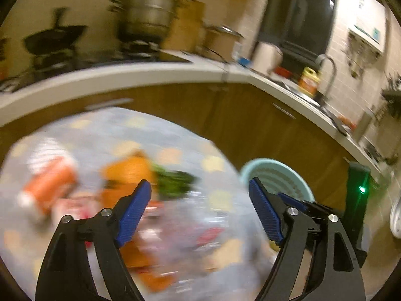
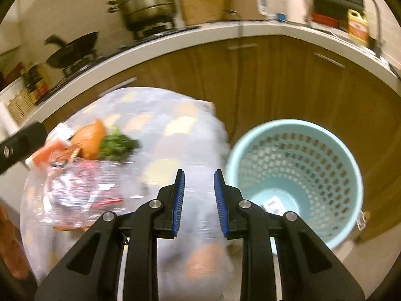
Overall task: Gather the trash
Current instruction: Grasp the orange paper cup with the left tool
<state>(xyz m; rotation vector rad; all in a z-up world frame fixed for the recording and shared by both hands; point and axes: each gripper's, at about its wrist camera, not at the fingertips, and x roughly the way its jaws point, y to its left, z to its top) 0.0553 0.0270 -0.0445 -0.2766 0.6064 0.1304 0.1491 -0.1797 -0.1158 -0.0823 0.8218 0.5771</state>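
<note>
Left gripper point(image 1: 200, 210): jaws stand wide, nothing between the blue ribbed pads point(image 1: 134, 213). Right gripper point(image 2: 199, 202): jaws narrow, with translucent film filling the gap; whether the pads press on it cannot be told through the blur.

The task's thing, a translucent plastic trash bag printed with pale patches point(image 2: 155, 135) and stuffed with orange, red and green wrappers point(image 2: 97, 143), fills the lower left and centre of both views. In the right wrist view its bulk spreads to the left of and beyond the fingers, and its nearest fold runs down between them. The pale blue perforated plastic waste basket point(image 2: 295, 135) stands just beside the bag at lower right, nearly empty, against the brown wooden cabinet doors point(image 2: 263, 75).

Judgement: the right hand is nearer the bag's gathered side; the left is free to take the far edge.
</note>
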